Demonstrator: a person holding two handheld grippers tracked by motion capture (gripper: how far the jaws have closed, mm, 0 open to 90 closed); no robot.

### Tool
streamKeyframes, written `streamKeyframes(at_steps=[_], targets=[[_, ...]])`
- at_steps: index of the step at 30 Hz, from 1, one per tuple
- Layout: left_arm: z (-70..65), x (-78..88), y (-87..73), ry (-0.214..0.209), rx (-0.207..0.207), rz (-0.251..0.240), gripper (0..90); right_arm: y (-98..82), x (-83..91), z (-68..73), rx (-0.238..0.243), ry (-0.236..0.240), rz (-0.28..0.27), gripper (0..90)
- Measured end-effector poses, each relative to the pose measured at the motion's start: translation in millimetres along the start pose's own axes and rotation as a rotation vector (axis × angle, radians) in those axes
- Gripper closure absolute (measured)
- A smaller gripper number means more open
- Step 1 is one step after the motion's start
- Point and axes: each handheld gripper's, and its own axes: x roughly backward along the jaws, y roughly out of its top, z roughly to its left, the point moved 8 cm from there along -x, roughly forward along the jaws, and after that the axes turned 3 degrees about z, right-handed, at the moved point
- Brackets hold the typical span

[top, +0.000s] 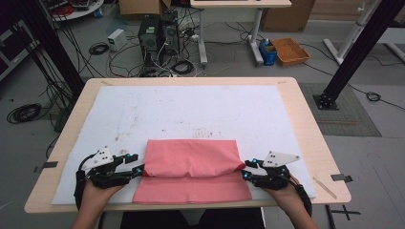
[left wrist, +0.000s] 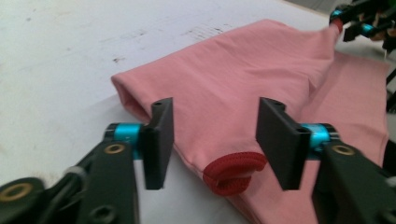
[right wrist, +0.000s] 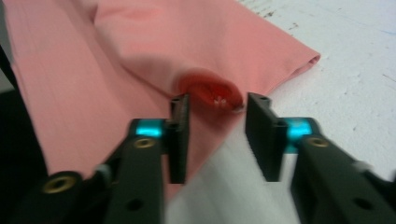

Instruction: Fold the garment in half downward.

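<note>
A light wooden table (top: pixel 305 124) with rounded corners carries a white mat (top: pixel 191 107) that covers most of its top, leaving a bare wooden border at the sides and far edge. The mat is smudged with dark marks near its middle. A folded pink cloth (top: pixel 191 169) lies on the mat at the near edge, its lower layer reaching the table's front rim

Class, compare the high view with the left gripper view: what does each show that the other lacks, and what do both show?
High view alone: the whole wooden table, the person's hands, the floor with cables and an orange tray.

Left gripper view alone: a dark red ribbed cuff lying between the open jaws of the left gripper.

Both: the folded pink garment on the white mat, with the right gripper at its far side.
</note>
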Motion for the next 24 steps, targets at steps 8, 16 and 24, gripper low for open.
streamKeyframes(at_steps=[8, 16, 24], targets=[[-10.4, -15.7, -5.3, 0.008, -0.016, 0.081, 37.4, 0.5, 9.3, -10.1, -0.058, -0.013, -0.038, 51.3], [-7.7, -23.5, -14.2, 0.044, -0.006, 0.155, 45.4, -2.6, -7.3, -8.4, -0.038, 0.007, 0.017, 59.9], [-12.4, -27.3, -18.9, 0.049, -0.052, 0.206, 55.3, -4.9, -11.5, -2.1, 0.003, 0.026, 0.052, 73.7]])
